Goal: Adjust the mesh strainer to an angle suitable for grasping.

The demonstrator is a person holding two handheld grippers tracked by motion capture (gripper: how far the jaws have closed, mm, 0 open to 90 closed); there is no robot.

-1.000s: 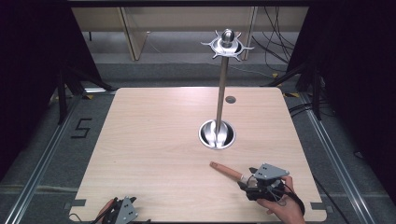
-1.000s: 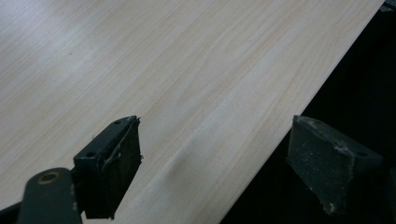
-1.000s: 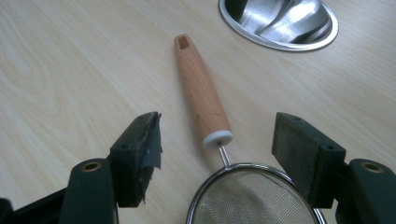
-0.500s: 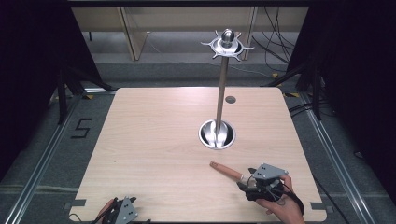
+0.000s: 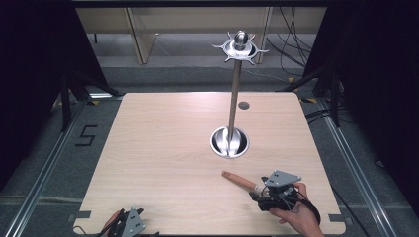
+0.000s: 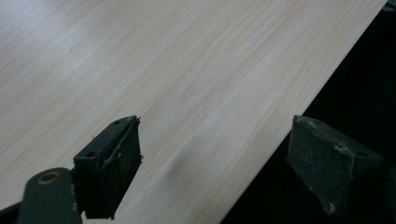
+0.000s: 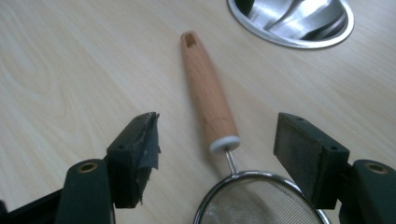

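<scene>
Currently the right hand-held gripper [image 7: 217, 149] hangs unclenched astride the wooden-handled wire-mesh strainer [image 7: 208, 100] lying at five o'clock on the pale wooden desk [image 5: 163, 148] (handle toward eleven), where closing on the thin wire neck risks it pivoting loose.

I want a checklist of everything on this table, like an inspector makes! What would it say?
Surface: pale wooden table, with a small dark round spot near the far edge.
Job's things: a strainer with a wooden handle and wire mesh bowl lies flat near the right gripper; a tall metal stand rises from a round shiny base, with hooks on top.
Clutter: nothing seen.
Grippers: right gripper open, jaws either side of the strainer's neck, not pressing it; left gripper open over the table's near edge, nothing between its jaws.
Cables: a bundle on the floor at the far right.
Surroundings: grey floor, a "5" marked at the left, dark curtains at both sides.
</scene>
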